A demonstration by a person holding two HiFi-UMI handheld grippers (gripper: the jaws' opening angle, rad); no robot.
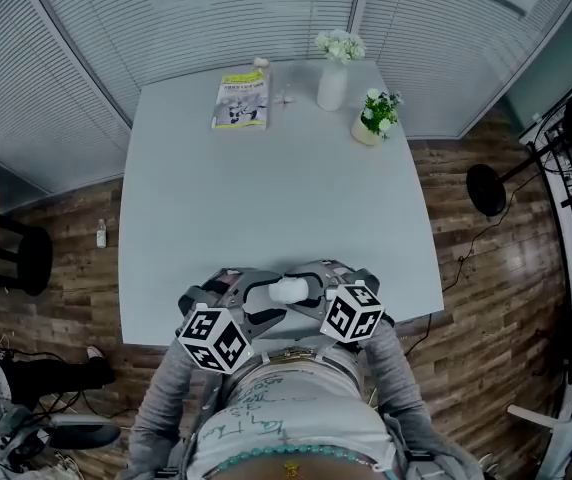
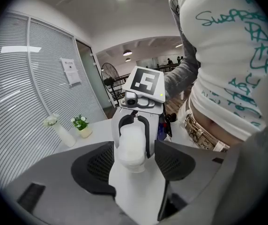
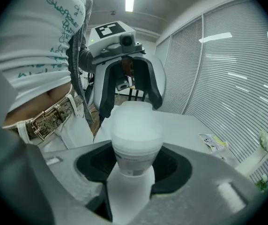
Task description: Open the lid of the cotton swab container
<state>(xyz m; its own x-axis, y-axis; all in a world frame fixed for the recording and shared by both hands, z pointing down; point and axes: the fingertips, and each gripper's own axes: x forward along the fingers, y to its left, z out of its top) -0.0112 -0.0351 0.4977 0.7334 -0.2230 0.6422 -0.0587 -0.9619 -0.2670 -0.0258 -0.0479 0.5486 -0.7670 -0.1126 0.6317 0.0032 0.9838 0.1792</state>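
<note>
On the tabletop (image 1: 266,188), the vase (image 1: 332,85) stands at the far edge. The booklet (image 1: 241,99) lies left of it, the potted plant (image 1: 374,118) just right and nearer, the cotton swab container (image 1: 288,290) well before it, at the near edge.

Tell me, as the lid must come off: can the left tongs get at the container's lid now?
Probably yes. The right tongs grip the cotton swab container by its body, and its lid sits between the open left tongs, nothing blocking.

Open tabletop (image 1: 276,218) ahead (vase (image 1: 332,86) beyond)
</note>
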